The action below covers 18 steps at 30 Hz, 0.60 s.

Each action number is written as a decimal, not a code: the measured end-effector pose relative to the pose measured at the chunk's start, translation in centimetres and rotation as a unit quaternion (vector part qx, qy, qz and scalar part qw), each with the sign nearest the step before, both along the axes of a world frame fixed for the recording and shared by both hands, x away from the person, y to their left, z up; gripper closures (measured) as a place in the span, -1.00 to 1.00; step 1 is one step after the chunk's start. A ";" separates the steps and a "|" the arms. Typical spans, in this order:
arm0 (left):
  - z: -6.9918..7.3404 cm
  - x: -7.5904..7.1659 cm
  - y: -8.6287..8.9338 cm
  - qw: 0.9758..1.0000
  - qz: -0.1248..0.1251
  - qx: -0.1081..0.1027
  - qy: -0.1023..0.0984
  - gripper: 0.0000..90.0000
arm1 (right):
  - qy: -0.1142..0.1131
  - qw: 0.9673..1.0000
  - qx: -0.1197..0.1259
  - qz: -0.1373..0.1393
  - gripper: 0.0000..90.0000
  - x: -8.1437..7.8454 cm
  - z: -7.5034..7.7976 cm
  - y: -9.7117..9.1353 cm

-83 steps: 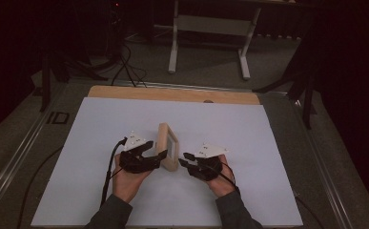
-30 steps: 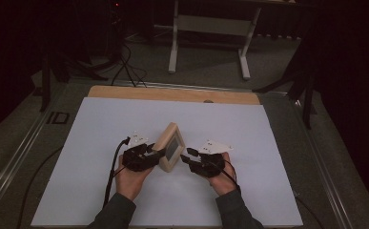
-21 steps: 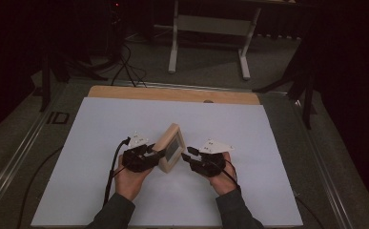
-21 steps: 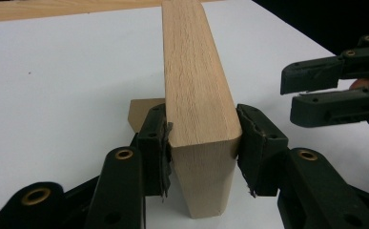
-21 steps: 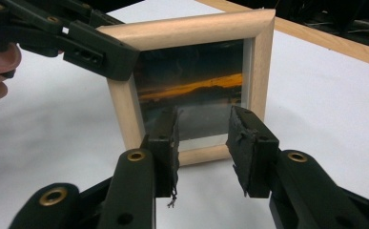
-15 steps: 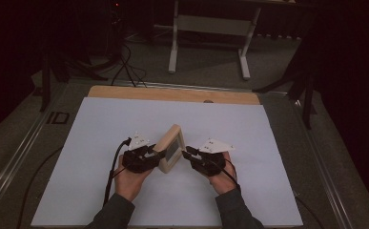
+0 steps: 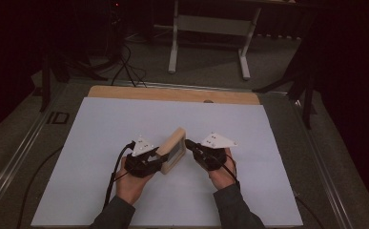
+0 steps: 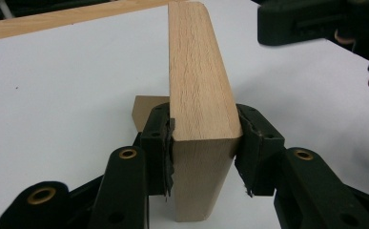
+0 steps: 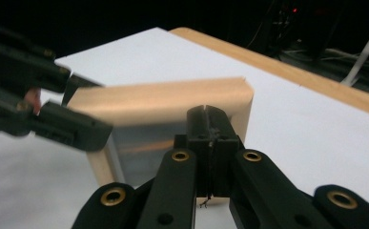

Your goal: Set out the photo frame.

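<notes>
Item: wooden frame point(image 7: 173, 149), pale beech with rounded corners and a glossy inset panel on its broad face, stood on edge and tilted, near the middle of the white sheet point(image 7: 101, 133), a little toward 6 o'clock of the sheet's centre in the high view. In the left gripper view the frame point(image 8: 199, 95) rose edge-on from between the jaws, its narrow wooden side facing the camera, with a small tan tab showing low behind it at 9 o'clock. Left gripper point(image 7: 159, 160): at 8 o'clock of the frame in the high view, jaws clamped on the frame's two broad faces, both pads pressed against the wood; they had just been closing a little further on it. Held in the person's left hand point(image 7: 132, 179), black cable trailing toward 6 o'clock, grey three-cornered plate on top. Right gripper point(image 7: 188, 143): at 3 o'clock of the frame, jaws brought fully together with nothing between them, having just closed; the closed tips stood just beside the frame's panel face, and whether they touched it could not be told. In the right gripper view the joined jaws point(image 9: 212, 125) stood before the frame's glossy panel. Right hand point(image 7: 221, 171) behind it. Surround: white sheet on a wooden table point(image 7: 172, 94); beyond at 12 o'clock, a grey floor and a white stand point(image 7: 210, 28).
</notes>
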<state>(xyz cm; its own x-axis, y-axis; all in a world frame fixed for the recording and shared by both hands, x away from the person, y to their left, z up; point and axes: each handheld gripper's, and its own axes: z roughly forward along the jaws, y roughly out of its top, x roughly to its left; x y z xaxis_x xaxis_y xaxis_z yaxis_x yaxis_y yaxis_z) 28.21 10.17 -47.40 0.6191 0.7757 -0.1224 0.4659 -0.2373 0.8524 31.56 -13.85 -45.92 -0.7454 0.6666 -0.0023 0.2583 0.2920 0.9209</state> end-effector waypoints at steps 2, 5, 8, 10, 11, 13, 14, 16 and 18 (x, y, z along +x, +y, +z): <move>0.0 -0.1 -0.1 1.000 -0.002 0.002 -0.003 0.34 | -0.003 1.000 -0.001 -0.003 0.99 0.2 0.2 0.0; 0.0 -0.2 -0.2 1.000 -0.006 0.004 -0.006 0.34 | -0.004 1.000 -0.001 -0.008 0.99 0.6 0.3 0.1; -0.1 -0.3 -0.2 1.000 -0.012 0.007 -0.010 0.34 | -0.005 1.000 -0.001 -0.013 0.99 0.9 0.3 0.3; -0.1 -0.4 -0.3 1.000 -0.013 0.008 -0.012 0.34 | -0.006 1.000 -0.002 -0.015 0.99 1.1 0.2 0.4; -0.1 -0.4 -0.3 1.000 -0.014 0.008 -0.012 0.34 | -0.006 1.000 -0.004 -0.017 0.99 1.2 0.2 0.5; -0.1 -0.4 -0.3 1.000 -0.014 0.009 -0.012 0.34 | -0.006 1.000 -0.005 -0.019 0.99 1.5 0.2 0.7; -0.1 -0.4 -0.3 1.000 -0.015 0.009 -0.013 0.34 | -0.006 1.000 -0.006 -0.021 0.99 1.6 0.3 0.8; -0.1 -0.5 -0.4 1.000 -0.016 0.010 -0.013 0.34 | -0.007 1.000 -0.007 -0.022 0.99 1.8 0.4 1.0; -0.1 -0.5 -0.4 1.000 -0.016 0.011 -0.015 0.34 | -0.008 1.000 -0.007 -0.024 0.99 2.0 0.5 1.2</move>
